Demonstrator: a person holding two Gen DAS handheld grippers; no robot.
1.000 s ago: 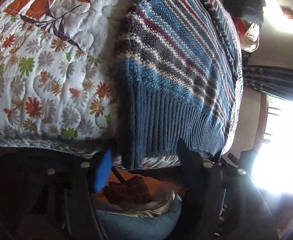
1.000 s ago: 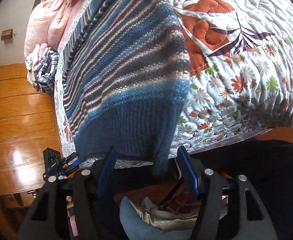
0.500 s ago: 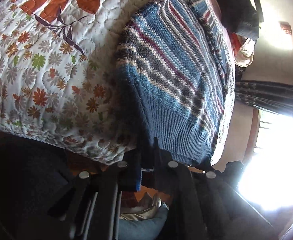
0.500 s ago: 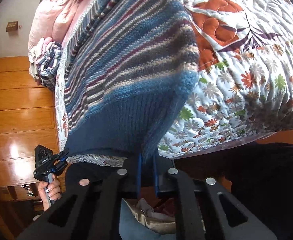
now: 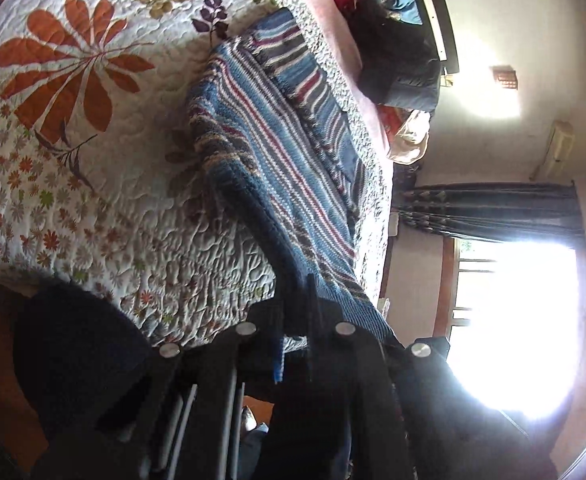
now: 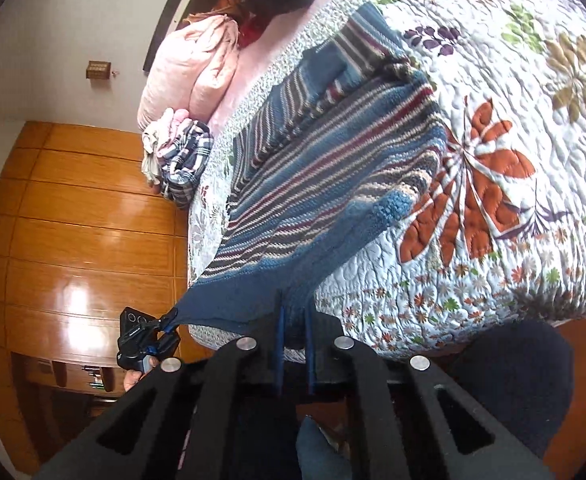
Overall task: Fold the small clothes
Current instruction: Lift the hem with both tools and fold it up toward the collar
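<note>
A bed (image 6: 493, 80) covered by a white quilt (image 5: 105, 184) printed with orange leaves and small flowers fills most of both views; a striped knit sweater (image 6: 333, 184) in blue, maroon and cream is spread across it, its dark blue ribbed hem drawn off the near edge of the bed and stretched between two grippers. The hem is seen lifted clear of the quilt, while the upper body and folded sleeves lie flat. A wooden wardrobe (image 6: 73, 220) is seen beside the bed in the right wrist view; a bright window (image 5: 513, 320) under a dark curtain (image 5: 493, 212) is seen in the left. A pink pillow (image 6: 189, 76) is set at the head of the bed, with a heap of dark clothes (image 5: 397, 52) beside it and a plaid garment (image 6: 185, 164) bunched at the bed's side. The right gripper (image 6: 294, 316) is pressed together on one corner of the ribbed hem. The left gripper (image 5: 298, 312) is likewise pinched on the other corner, and is also visible from the right wrist view at the far end of the taut hem, with part of a hand (image 6: 133, 378) beneath it
</note>
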